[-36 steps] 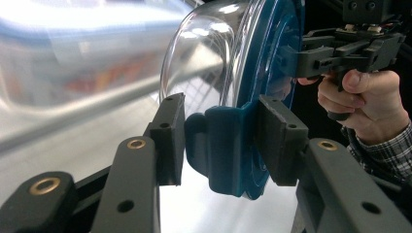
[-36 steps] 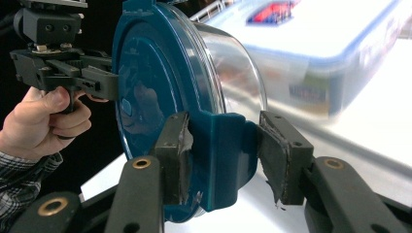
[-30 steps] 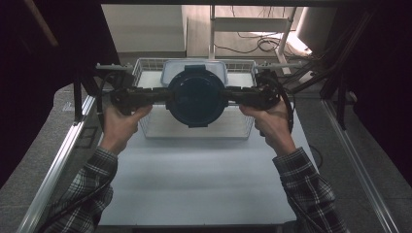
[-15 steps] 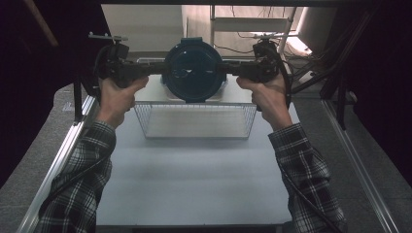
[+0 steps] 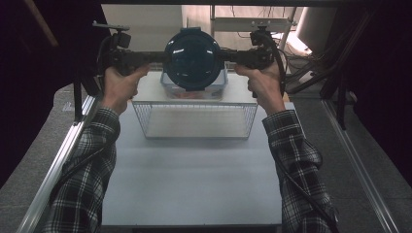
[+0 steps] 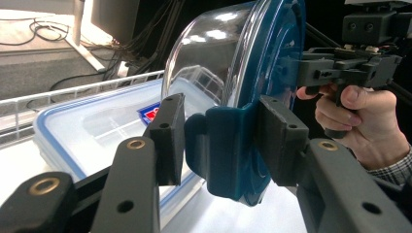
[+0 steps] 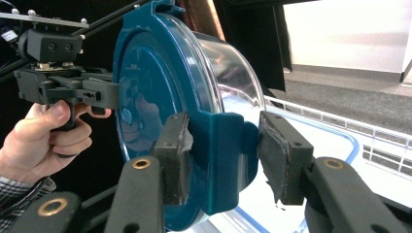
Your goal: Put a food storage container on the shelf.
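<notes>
Above the far end of the worktop [image 5: 194,179], a round glass container with a dark teal lid [image 5: 193,59] is hanging in the air, tipped on its side so that the lid is facing the person. The left tongs [image 5: 156,57] and the right tongs [image 5: 228,55] are reaching in from opposite sides and holding it between them.

From the left gripper view, the left tongs [image 6: 221,141] are closing around a teal locking tab [image 6: 228,150] at the lid's rim, one pad on each face of the tab, with the clear glass bowl [image 6: 214,58] bulging away beyond it. From the right gripper view, the right tongs [image 7: 223,155] are doing the same on the opposite locking tab [image 7: 221,160]; the near pad is pressing the tab, while the far pad is sitting close to it, and whether it is touching cannot be told.

Below and behind the round container, a rectangular clear box with a blue-edged lid [image 6: 97,131] is lying inside a white wire basket [image 5: 197,121]. The basket is standing on the worktop toward its far edge.

The person's left hand [image 5: 119,85] and right hand [image 5: 265,82] are gripping the handles, with plaid sleeves [image 5: 82,170] running back toward the near edge. Cables [image 5: 291,58] are trailing on the floor beyond the worktop.
</notes>
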A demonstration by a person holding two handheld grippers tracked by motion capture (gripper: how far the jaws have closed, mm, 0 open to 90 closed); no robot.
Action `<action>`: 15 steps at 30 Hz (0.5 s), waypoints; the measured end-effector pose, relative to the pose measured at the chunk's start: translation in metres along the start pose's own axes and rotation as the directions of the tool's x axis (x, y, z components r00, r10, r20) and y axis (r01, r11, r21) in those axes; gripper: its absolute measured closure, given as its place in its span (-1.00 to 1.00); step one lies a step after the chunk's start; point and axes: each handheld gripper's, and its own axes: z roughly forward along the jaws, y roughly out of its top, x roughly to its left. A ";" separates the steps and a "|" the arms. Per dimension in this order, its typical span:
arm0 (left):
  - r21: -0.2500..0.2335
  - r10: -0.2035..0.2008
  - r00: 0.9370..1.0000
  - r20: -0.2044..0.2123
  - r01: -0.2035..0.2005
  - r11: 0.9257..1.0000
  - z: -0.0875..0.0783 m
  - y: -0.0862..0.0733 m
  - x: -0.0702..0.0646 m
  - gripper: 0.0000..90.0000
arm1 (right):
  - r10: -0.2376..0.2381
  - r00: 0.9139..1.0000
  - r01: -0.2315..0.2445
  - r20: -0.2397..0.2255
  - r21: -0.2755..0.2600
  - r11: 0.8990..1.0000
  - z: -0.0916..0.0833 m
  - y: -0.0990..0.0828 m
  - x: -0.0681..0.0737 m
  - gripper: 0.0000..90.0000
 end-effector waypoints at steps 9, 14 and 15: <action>-0.018 -0.010 1.000 -0.010 0.010 1.000 0.004 0.000 0.010 0.25 | 0.025 1.000 -0.025 -0.002 0.008 1.000 0.011 0.002 -0.009 0.22; -0.031 0.028 0.999 -0.039 -0.030 0.999 0.005 -0.001 0.009 0.22 | 0.025 1.000 -0.025 -0.002 0.001 1.000 0.013 0.003 -0.012 0.21; -0.034 0.034 0.999 -0.041 -0.035 0.999 0.005 -0.002 0.009 0.22 | 0.028 1.000 -0.028 -0.003 0.001 1.000 0.014 0.003 -0.013 0.20</action>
